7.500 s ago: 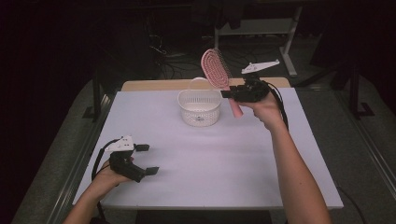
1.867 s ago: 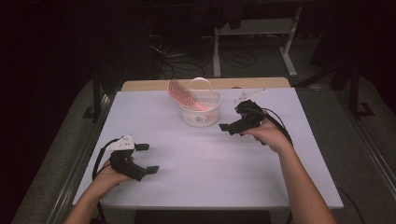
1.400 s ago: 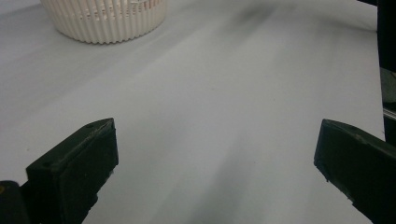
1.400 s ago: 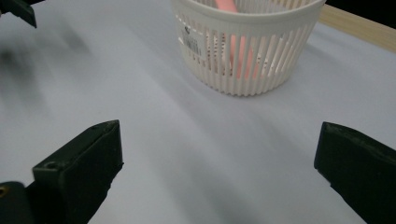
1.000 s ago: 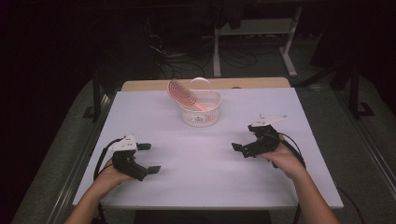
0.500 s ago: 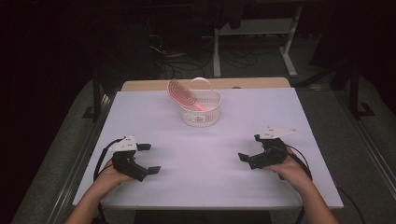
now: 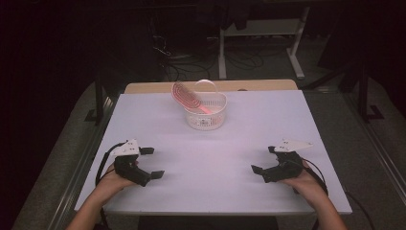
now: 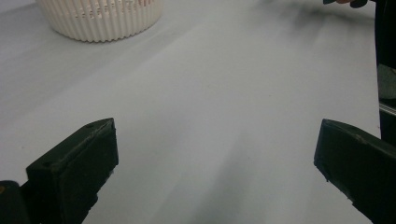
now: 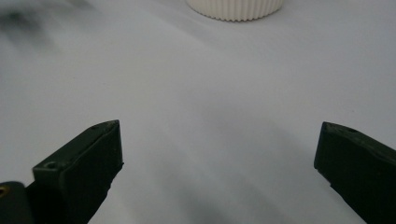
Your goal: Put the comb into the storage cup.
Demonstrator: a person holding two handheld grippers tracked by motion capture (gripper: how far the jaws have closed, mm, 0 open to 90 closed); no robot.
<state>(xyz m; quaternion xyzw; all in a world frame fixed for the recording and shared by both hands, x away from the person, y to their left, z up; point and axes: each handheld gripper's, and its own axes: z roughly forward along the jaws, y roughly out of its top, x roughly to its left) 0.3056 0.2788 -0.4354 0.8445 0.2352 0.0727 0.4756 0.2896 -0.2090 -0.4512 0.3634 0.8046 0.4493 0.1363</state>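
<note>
A pink hairbrush (image 7: 184, 95) leans in a white ribbed basket (image 7: 206, 119) at the back middle of the white table (image 7: 215, 158); its head sticks out over the basket's left rim. My left gripper (image 7: 152, 163) rests near the front left of the table, open and holding nothing. My right gripper (image 7: 264, 159) rests near the front right, open too, with nothing between its jaws. The basket's ribbed wall (image 8: 100, 21) appears at the top left of the left gripper view, and the same basket (image 9: 235, 8) at the top of the right gripper view.
A strip of wooden board (image 7: 215, 86) runs along the table's far edge. Beyond it, on the dark floor, stand a white frame (image 7: 261, 28) and loose cables. Metal rails run along both sides of the table.
The right gripper put the pink hairbrush into the basket, let go of it, and drew back to the front right of the table. The left gripper has stayed put.
</note>
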